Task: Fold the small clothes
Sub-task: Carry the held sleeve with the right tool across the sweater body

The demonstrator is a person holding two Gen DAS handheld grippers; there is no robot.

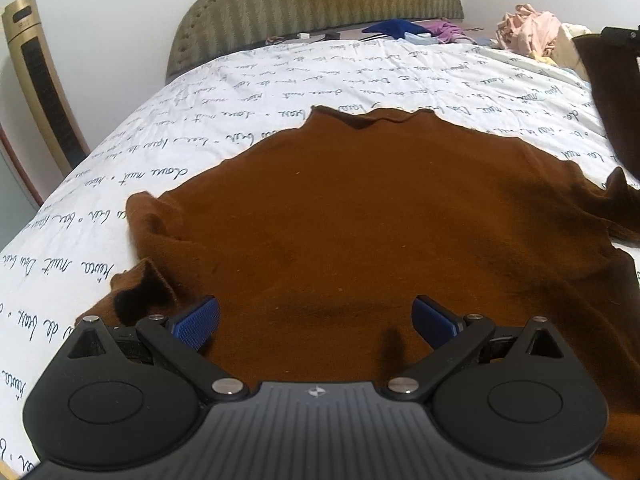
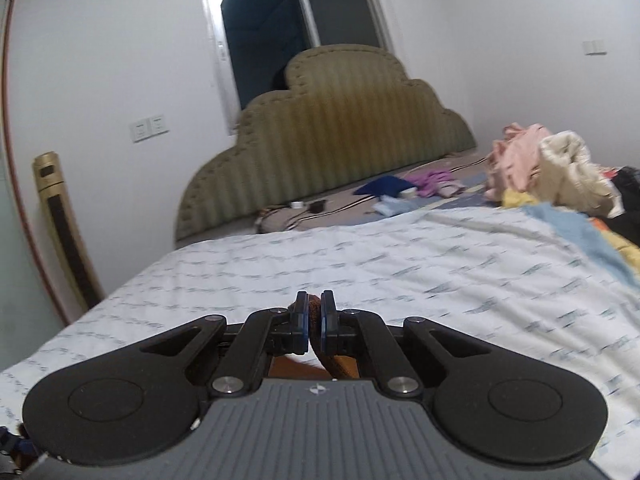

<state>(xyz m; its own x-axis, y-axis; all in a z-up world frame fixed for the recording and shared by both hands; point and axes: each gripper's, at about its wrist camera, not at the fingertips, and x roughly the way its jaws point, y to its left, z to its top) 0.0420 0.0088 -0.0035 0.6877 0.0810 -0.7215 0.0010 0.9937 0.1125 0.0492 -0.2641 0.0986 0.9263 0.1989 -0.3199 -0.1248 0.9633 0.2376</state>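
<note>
A brown sweater (image 1: 360,208) lies spread flat on the white bedsheet with script print (image 1: 200,112). Its left sleeve is bunched near the left edge. My left gripper (image 1: 316,320) hovers open just above the sweater's near part, blue pads wide apart with nothing between them. In the right wrist view my right gripper (image 2: 315,316) is shut on a fold of the brown sweater (image 2: 336,364), lifted above the bed. That raised sleeve also shows as dark cloth (image 1: 612,92) at the right edge of the left wrist view.
A padded green headboard (image 2: 340,128) stands at the far end, with small clothes (image 2: 404,188) in front of it. A pile of pink and cream laundry (image 2: 548,164) sits at the right. A gold tower fan (image 1: 40,88) stands left of the bed.
</note>
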